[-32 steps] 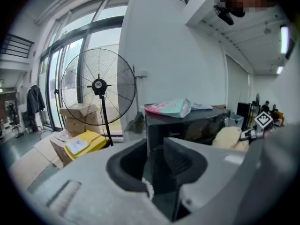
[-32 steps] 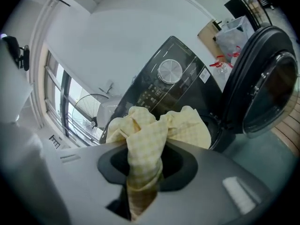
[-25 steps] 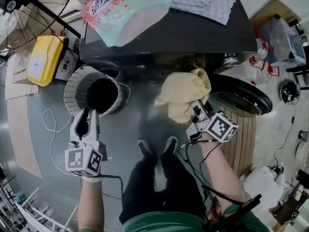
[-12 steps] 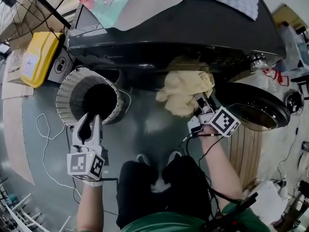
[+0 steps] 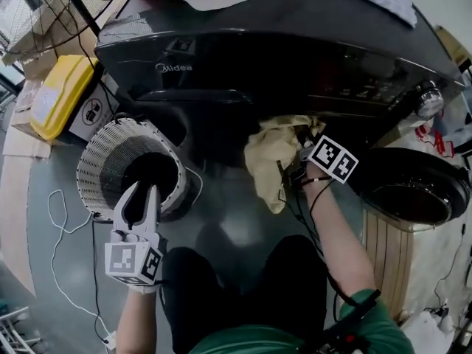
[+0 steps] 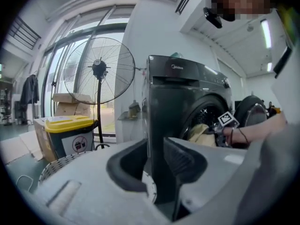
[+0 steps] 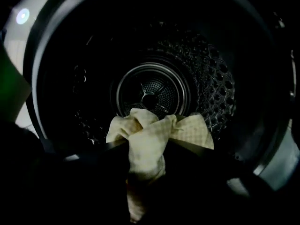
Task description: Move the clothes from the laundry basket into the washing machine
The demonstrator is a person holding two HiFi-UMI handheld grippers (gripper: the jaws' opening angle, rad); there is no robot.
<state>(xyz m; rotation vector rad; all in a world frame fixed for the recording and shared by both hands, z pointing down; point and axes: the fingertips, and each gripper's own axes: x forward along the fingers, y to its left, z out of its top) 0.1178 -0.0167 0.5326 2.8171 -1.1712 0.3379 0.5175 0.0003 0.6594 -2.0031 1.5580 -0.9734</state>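
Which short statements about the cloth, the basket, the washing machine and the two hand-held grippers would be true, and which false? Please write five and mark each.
1. The right hand-held gripper holds a yellow cloth at the washing machine opening. True; its jaws have just eased open slightly, with the cloth between them.
2. The left hand-held gripper holds a sock. False: its jaws are apart and empty.
3. The machine's door is closed. False: it stands open.
4. The basket stands on the floor before the machine. True.
5. The drum is full of clothes. False: no clothes show in it beyond the held cloth.
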